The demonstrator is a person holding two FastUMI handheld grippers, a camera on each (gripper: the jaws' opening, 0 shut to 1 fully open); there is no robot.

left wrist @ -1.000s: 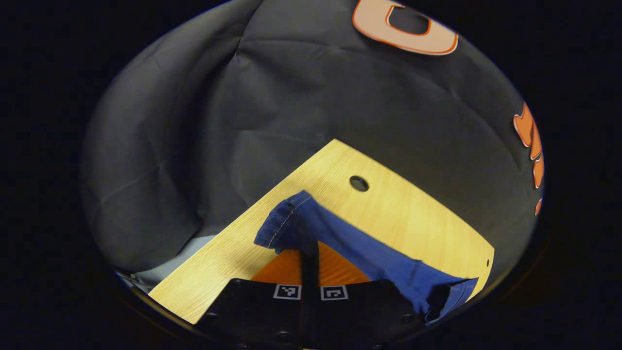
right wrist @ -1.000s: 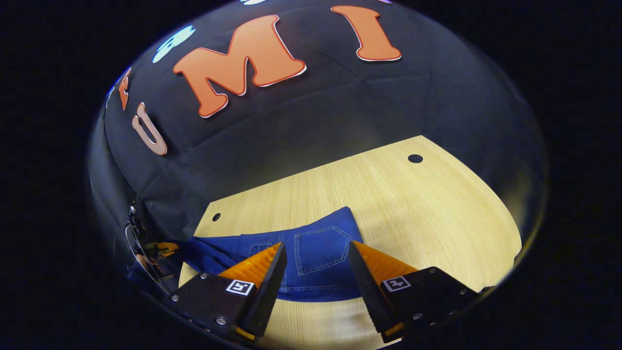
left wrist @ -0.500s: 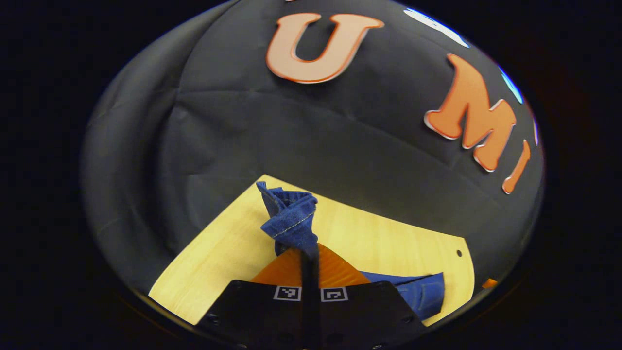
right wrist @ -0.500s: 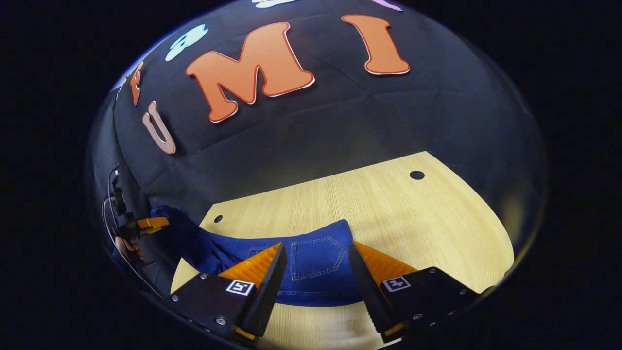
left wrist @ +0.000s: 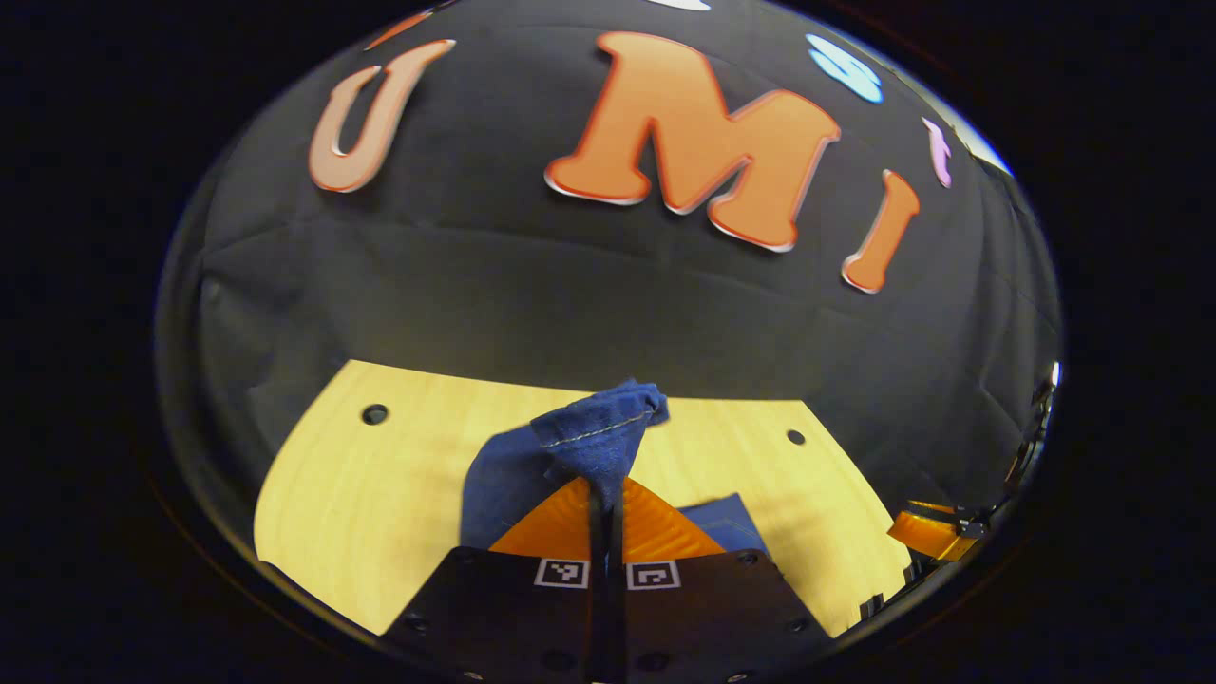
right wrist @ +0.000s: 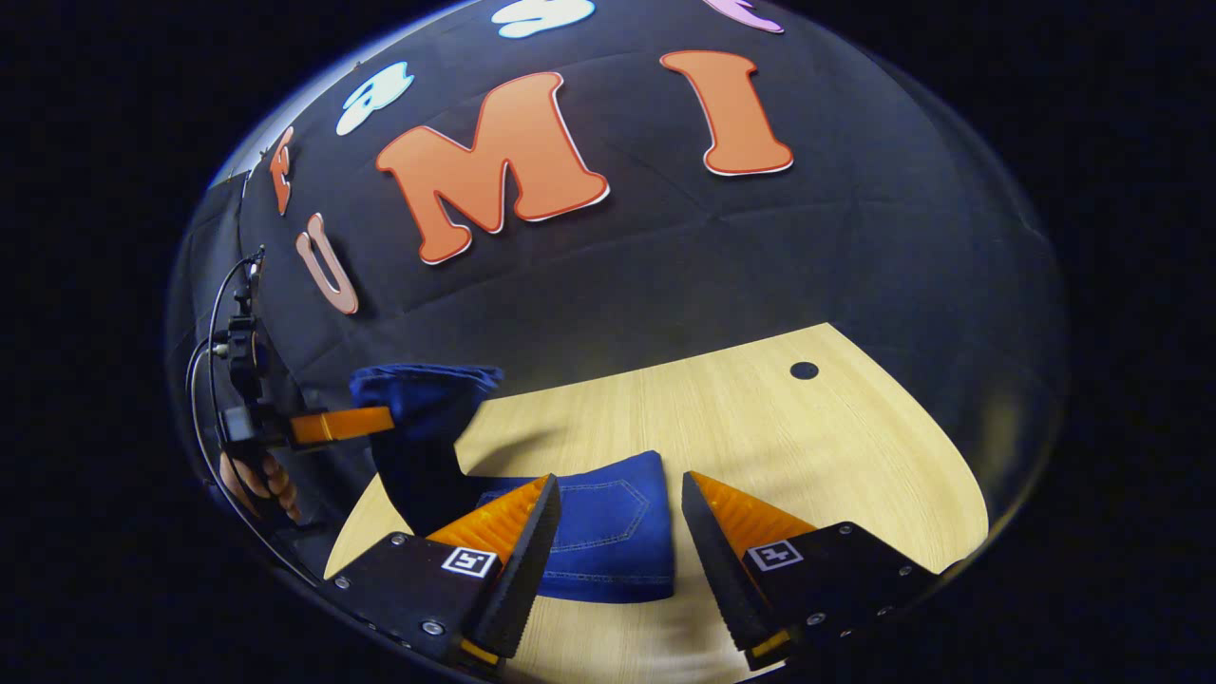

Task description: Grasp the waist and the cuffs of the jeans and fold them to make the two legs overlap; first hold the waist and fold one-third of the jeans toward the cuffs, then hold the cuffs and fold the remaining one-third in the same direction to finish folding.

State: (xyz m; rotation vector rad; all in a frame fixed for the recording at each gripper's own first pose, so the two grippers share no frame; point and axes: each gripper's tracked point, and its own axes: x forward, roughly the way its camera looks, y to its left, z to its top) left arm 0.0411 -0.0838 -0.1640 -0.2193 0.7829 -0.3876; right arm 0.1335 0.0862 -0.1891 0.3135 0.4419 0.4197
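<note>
My left gripper [left wrist: 606, 494] is clamped on the bunched, stitched cuff end of the blue denim jeans [left wrist: 598, 439], holding it raised above the pale wooden worktop [left wrist: 361, 494]; my right gripper [right wrist: 616, 518] hangs with its fingers spread apart over the waist part, pinching nothing. The worst that could happen from here, I judge, is the cuffs slipping out of the left pinch, because the cloth there is wadded thick and sits only at the fingertips; if it drops early the last third lands crooked. The second risk is that carrying the cuffs across drags the part lying on the wood, since my right gripper is not pressing it down, and the earlier fold could slide or open. A third is laying the raised leg down twisted, because it hangs in a rope-like drape rather than flat. In the right gripper view the lifted cuff [right wrist: 424, 388] stands near the worktop's left edge, gripped by the far gripper [right wrist: 380, 420] with a hand [right wrist: 256, 480] behind it, and dark folds fall from it down to the flat portion [right wrist: 608, 532], which lies near the front edge between my right fingers, its pocket stitching showing. The denim looks heavy and stiff, smooth where it rests, crumpled where it is pinched.
</note>
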